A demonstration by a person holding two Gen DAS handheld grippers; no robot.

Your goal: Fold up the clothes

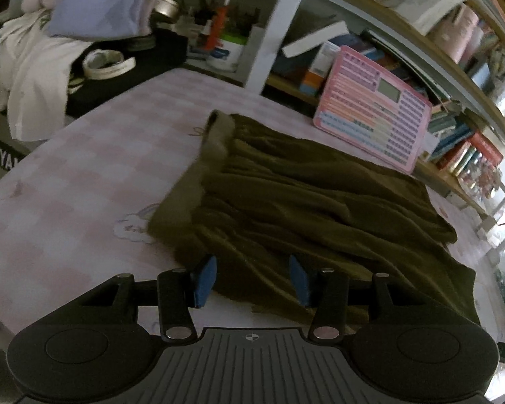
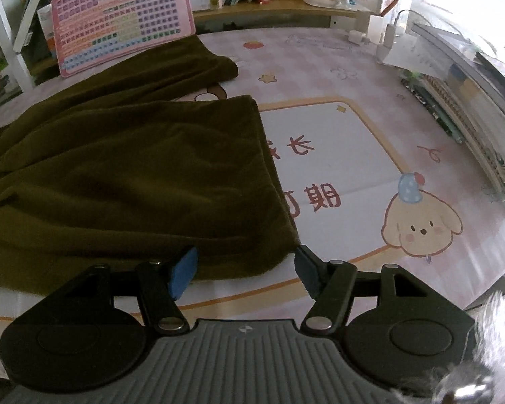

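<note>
Left gripper (image 1: 252, 277) apart over olive-green fleece shorts (image 1: 303, 195); right gripper (image 2: 244, 271) apart at hem corner. Wooden shelf (image 1: 454, 171) holds books.

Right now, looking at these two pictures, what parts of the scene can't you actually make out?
- Left wrist view: the olive shorts' near hem is hidden behind the left hand-held gripper.
- Left wrist view: the pile of clothes and jars on the shelf are blurred and dim.
- Right wrist view: the shorts run off the left edge; the right hand-held gripper covers their near corner.
- Right wrist view: the pink keyboard toy's key labels are too small.
</note>
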